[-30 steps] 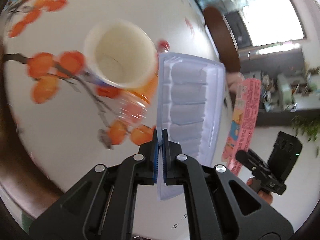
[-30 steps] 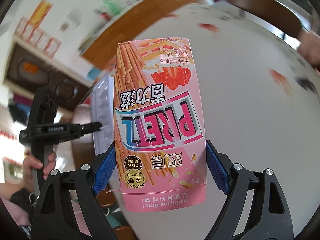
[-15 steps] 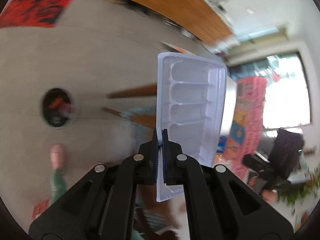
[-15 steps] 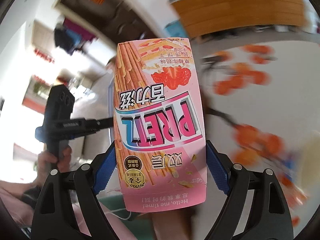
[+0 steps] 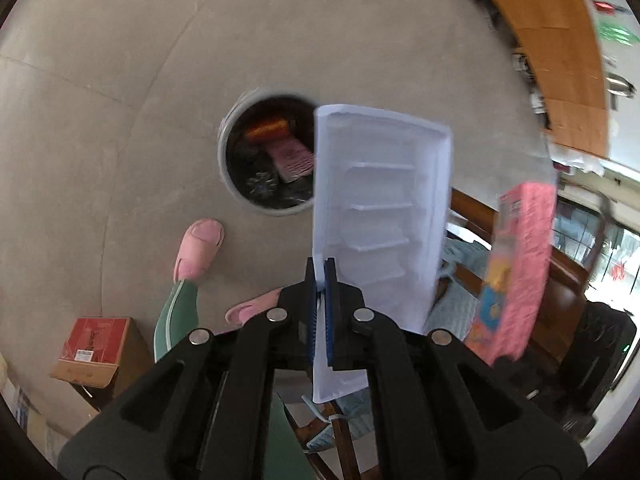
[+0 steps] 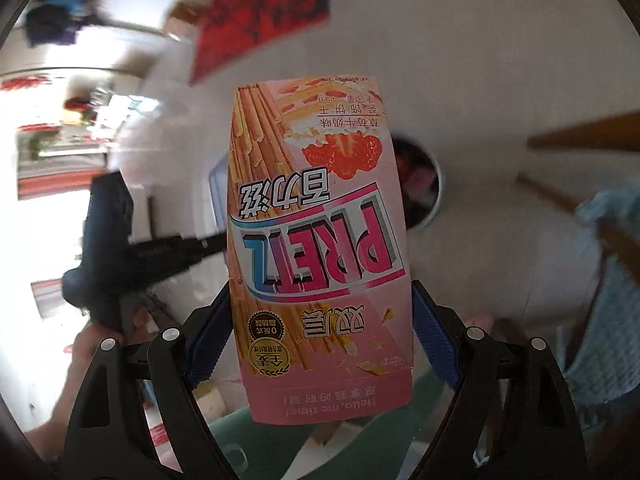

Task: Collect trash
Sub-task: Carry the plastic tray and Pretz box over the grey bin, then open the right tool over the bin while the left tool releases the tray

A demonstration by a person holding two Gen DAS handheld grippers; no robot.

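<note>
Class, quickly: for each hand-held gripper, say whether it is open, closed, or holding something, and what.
Left hand-held gripper: closed on the edge of the white plastic tray.
Right hand-held gripper: jaws wide, holding the pink Pretz box.

One white plastic snack tray (image 5: 380,216), one pink Pretz biscuit box (image 6: 320,248), one round grey waste bin (image 5: 266,156), two pink slippers (image 5: 199,249), one brown cardboard carton (image 5: 96,352).

Both views now off the table, over the floor and the trash bin (image 5: 264,160).
</note>
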